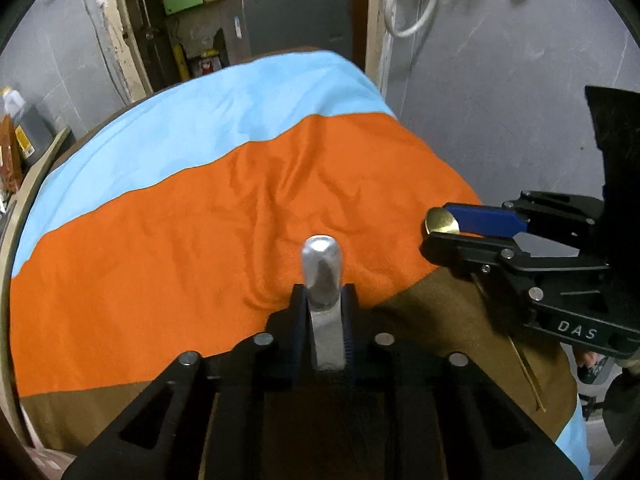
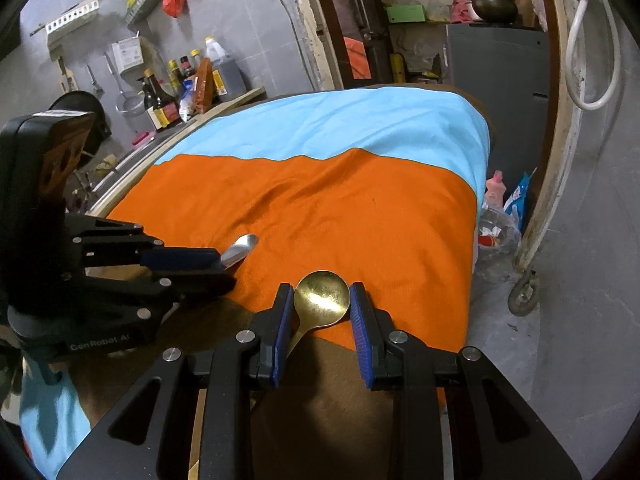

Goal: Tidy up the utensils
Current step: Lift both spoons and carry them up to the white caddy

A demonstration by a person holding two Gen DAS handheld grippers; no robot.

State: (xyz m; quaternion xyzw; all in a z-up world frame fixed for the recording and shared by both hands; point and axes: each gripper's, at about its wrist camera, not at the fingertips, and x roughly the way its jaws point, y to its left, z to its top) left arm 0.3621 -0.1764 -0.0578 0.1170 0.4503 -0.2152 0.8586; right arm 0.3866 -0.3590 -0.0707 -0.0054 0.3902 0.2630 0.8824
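My left gripper (image 1: 324, 292) is shut on a silver spoon (image 1: 322, 268), whose bowl sticks out past the fingertips above the orange cloth (image 1: 180, 240). It also shows in the right wrist view (image 2: 218, 266) with the silver spoon (image 2: 240, 246). My right gripper (image 2: 322, 296) is shut on the bowl of a gold spoon (image 2: 322, 298), whose handle runs back down under the fingers. In the left wrist view the right gripper (image 1: 440, 226) holds the gold spoon (image 1: 440, 218) at the cloth's right edge.
The table is covered by orange, light blue (image 2: 340, 120) and brown (image 1: 432, 320) cloths. Sauce bottles (image 2: 160, 100) stand on a counter at the left. A grey cabinet (image 2: 496, 64) and a doorway lie behind. A bag of rubbish (image 2: 496, 228) sits on the floor at the right.
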